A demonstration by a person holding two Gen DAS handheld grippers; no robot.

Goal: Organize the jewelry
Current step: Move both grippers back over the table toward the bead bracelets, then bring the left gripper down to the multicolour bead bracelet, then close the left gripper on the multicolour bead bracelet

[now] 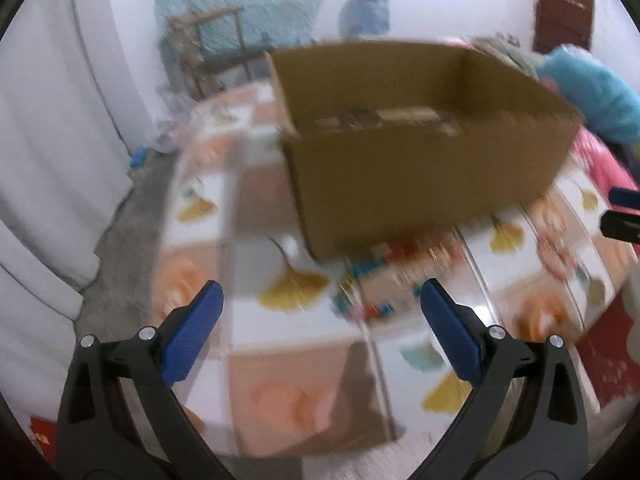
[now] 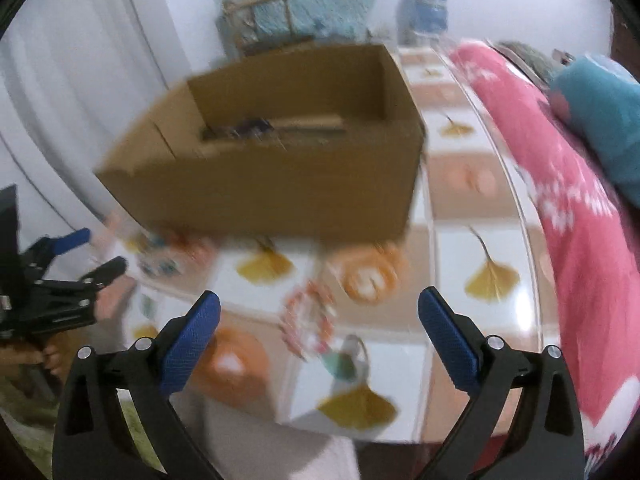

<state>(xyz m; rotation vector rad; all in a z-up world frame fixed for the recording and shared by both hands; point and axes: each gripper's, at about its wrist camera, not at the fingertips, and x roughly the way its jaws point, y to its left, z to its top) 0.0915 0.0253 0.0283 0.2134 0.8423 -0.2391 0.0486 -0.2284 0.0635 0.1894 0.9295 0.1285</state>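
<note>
Both views are motion-blurred. An open cardboard box (image 1: 420, 168) stands on a table with a leaf-patterned cloth (image 1: 280, 328); it also shows in the right wrist view (image 2: 272, 184). Blurred colourful beaded jewelry (image 1: 380, 280) lies in front of the box, ahead of my left gripper (image 1: 320, 296), which is open and empty. A pink-and-white beaded bracelet (image 2: 308, 320) lies on the cloth between the fingers of my right gripper (image 2: 318, 304), open and empty above it. More beads (image 2: 160, 264) lie at the left, near the left gripper (image 2: 96, 256) seen there.
A pink cloth (image 2: 580, 208) and a teal bundle (image 2: 600, 120) lie along the table's right side. White curtains (image 1: 52, 140) hang at the left. A wooden chair (image 1: 208, 52) and a blue water jug (image 1: 366, 12) stand behind the table. Dim items lie inside the box.
</note>
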